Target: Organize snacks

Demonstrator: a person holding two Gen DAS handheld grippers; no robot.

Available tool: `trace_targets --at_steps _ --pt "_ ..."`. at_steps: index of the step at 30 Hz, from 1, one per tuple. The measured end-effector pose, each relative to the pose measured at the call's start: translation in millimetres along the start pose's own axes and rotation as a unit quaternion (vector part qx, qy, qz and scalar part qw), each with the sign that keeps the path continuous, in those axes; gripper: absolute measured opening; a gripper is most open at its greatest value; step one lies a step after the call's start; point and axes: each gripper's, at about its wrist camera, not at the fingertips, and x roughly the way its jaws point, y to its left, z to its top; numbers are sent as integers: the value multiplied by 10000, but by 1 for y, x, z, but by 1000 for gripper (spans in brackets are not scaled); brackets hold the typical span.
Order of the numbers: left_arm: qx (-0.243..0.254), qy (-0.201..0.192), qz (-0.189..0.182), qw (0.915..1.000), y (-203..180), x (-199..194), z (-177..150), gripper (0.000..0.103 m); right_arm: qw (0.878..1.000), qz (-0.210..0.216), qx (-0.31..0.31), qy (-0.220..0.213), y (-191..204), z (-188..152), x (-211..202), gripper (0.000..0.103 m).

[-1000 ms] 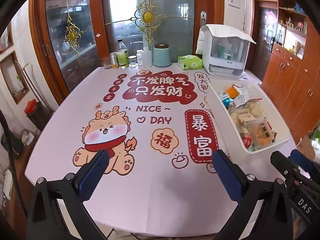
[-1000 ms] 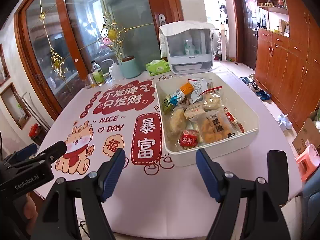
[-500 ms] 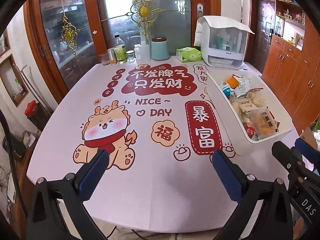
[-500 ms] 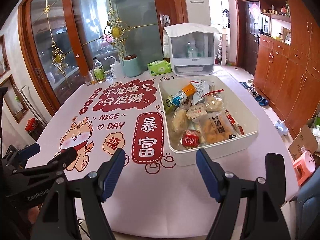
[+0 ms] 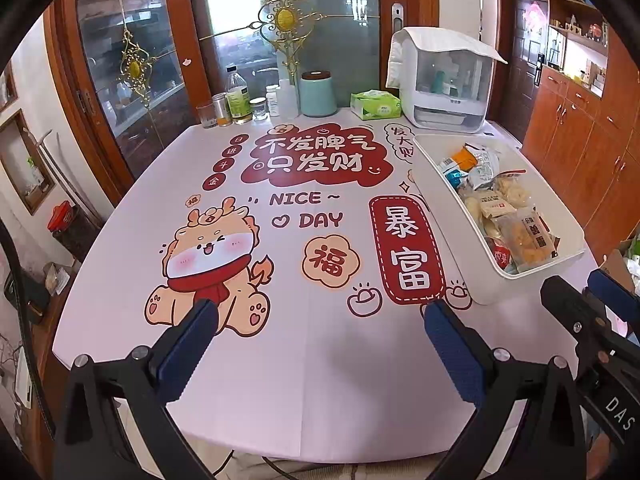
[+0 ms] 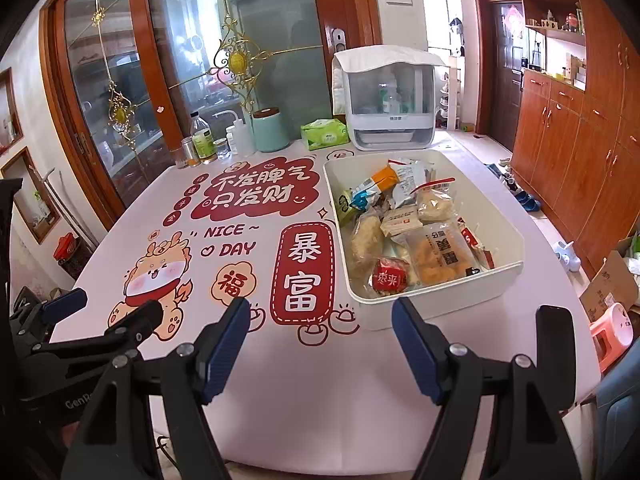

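Table [image 5: 320, 380] bare in front — white bin [image 6: 516, 240] right, bottles [image 5: 236, 100] along far edge.

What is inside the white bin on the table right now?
The white bin holds loose snack packets, among them a red packet and a clear bag of golden pieces. Whatever lies beneath that pile is covered.

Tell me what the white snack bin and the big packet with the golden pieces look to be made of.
White bin: probably rigid plastic, smooth and matte, judging by its rounded moulded rim and even colour. Big packet: thin clear plastic film, glossy; the golden pieces show through it and it crinkles at the edges.
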Motion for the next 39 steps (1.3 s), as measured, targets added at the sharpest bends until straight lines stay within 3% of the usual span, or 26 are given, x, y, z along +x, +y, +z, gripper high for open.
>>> trace_targets --at_steps 39 --pt "-38 59 -49 10000 8 4 -2 102 9996 215 58 183 4 -1 13 74"
